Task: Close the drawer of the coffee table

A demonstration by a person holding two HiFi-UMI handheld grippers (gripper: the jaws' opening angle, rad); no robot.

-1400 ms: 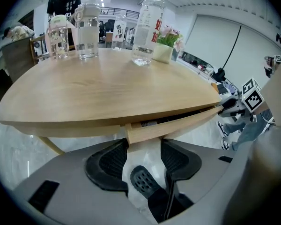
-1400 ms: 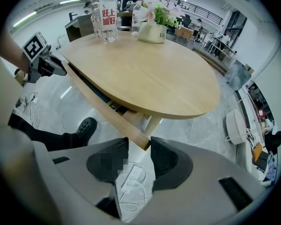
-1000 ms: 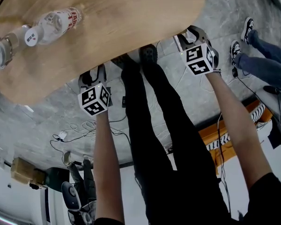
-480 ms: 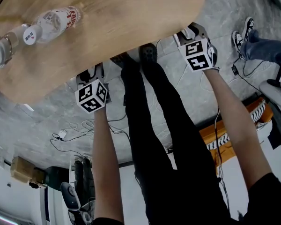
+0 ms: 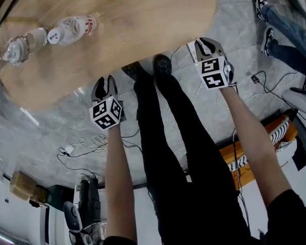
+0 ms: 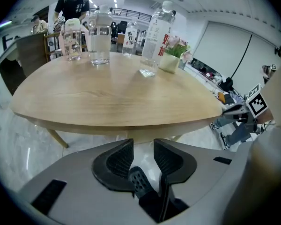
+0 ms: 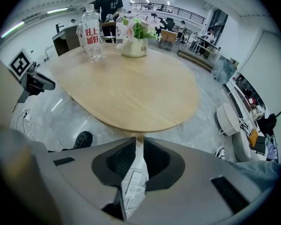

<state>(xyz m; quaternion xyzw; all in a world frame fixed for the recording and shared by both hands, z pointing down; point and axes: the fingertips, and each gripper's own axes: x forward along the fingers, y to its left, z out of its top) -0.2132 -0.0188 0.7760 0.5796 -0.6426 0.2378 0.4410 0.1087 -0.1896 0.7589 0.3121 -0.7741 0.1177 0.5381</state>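
Light wooden coffee table w/ rounded top (image 5: 143,29) fills the upper left of the head view. Its drawer can't be made out in any view; only the top & its near edge show. L gripper (image 5: 105,83) hangs over the grey marbled floor (image 5: 56,116) just off that edge, pointing steeply down. Its jaws are apart w/ a clear gap, nothing btwn them, and have just been closing. R gripper (image 5: 206,45) is by the table's rounded end, also just off the edge. Its jaws are drawn nearly together w/ only a thin slit left, nothing pinched, and have also just been closing. Person's legs in black trousers (image 5: 168,137) stand btwn the two grippers, black shoes (image 5: 162,64) near the table edge. On the top, far side: a clear plastic water bottle w/ red-and-white label (image 5: 74,27), a second clear bottle (image 5: 25,44) beside it, and a small white pot of pink flowers (image 7: 135,45). Thin cables (image 5: 86,142) lie on the floor by the L arm. Another person's legs in blue jeans (image 5: 290,29) are at upper right, well apart from the table.
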